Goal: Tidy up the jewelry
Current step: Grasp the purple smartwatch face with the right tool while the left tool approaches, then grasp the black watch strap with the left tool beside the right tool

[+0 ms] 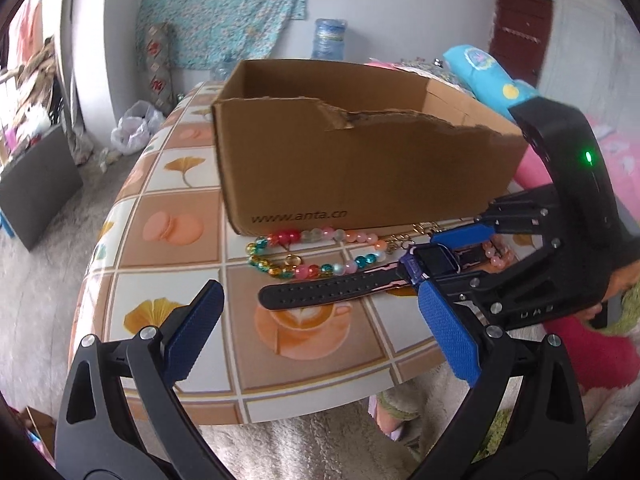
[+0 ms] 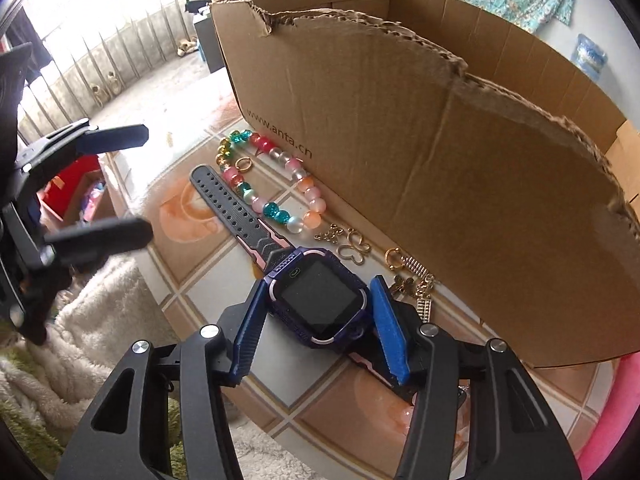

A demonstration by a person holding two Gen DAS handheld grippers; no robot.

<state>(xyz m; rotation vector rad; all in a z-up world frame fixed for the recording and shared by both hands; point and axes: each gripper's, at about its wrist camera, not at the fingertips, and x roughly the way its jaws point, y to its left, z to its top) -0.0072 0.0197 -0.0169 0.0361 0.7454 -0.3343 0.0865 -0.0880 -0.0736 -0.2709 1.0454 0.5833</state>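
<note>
Right gripper (image 2: pixel 318 312) straddles watch (image 2: pixel 318 300) case, blue pads at both sides, contact unclear, so grip state: cannot tell. Watch lies near table (image 1: pixel 168 184) front edge, strap axis parallel to box (image 2: pixel 440 160) wall. Left gripper (image 1: pixel 320 332) wide open, empty, farther off.

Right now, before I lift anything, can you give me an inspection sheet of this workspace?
Surface: table with a tiled cloth of printed pictures.
Job's things: watch, bead bracelet and gold trinkets lie in front of the cardboard box; box inside unseen.
Clutter: nothing seen on the table beyond these.
Grippers: right hand-held gripper has a pad on each side of the watch body, contact unclear; left hand-held gripper open, holding nothing.
Cables: nothing seen.
Surroundings: water jug, patterned cloth on the wall, plastic bag on the floor.
</note>
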